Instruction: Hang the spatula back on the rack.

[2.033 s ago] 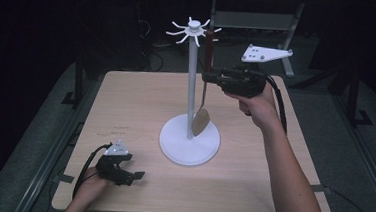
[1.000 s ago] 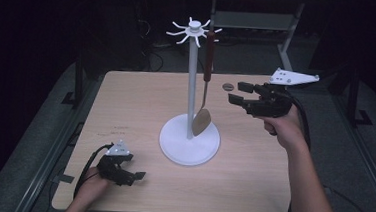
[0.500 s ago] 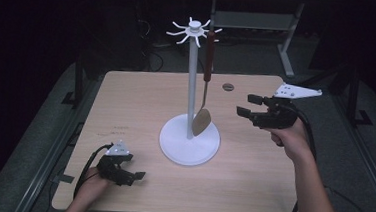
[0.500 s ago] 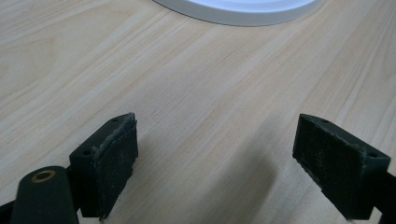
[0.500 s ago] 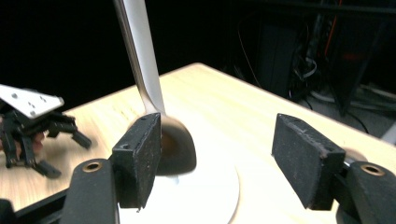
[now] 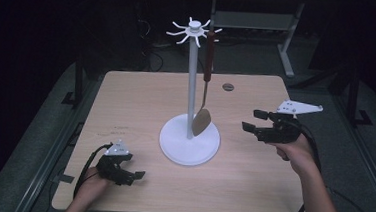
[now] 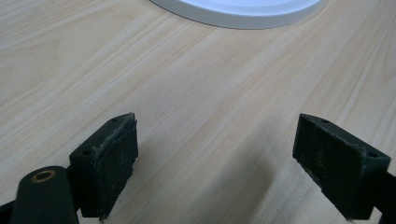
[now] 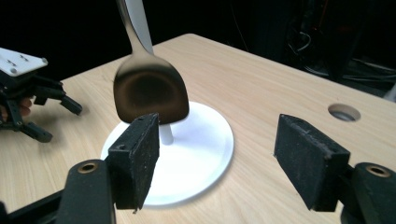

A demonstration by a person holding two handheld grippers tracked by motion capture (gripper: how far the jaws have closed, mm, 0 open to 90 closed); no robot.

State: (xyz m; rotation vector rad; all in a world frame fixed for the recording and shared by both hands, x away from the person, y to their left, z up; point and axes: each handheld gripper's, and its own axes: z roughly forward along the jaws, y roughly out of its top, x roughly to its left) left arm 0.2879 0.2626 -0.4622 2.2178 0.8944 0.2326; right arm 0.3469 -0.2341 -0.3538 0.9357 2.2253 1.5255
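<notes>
A white rack [image 6: 192, 81] with a round base [image 6: 189, 141] stands mid-table, hooks spread at its top. A spatula [image 6: 205, 87] with a dark handle hangs from one hook, its blade [image 8: 150, 95] just above the base [image 8: 196, 158]. My right gripper [image 6: 251, 120] hovers open to the right of the rack, nothing between its jaws [image 8: 219, 163]. My left gripper [image 6: 132, 175] rests open low on the table near the front left edge; its jaws stand wide apart over bare wood [image 7: 215, 154], with the base's rim [image 7: 238, 11] ahead.
The wooden table [image 6: 141, 98] has a small round hole [image 6: 228, 87] at its back right. Dark floor and metal frame legs surround it. Cables trail from both grippers. The left gripper [image 8: 35, 100] shows far off in the right gripper view.
My right gripper let go of the spatula's handle at the rack and pulled back right and down toward the table's right edge, jaws open. The left gripper stayed put.
</notes>
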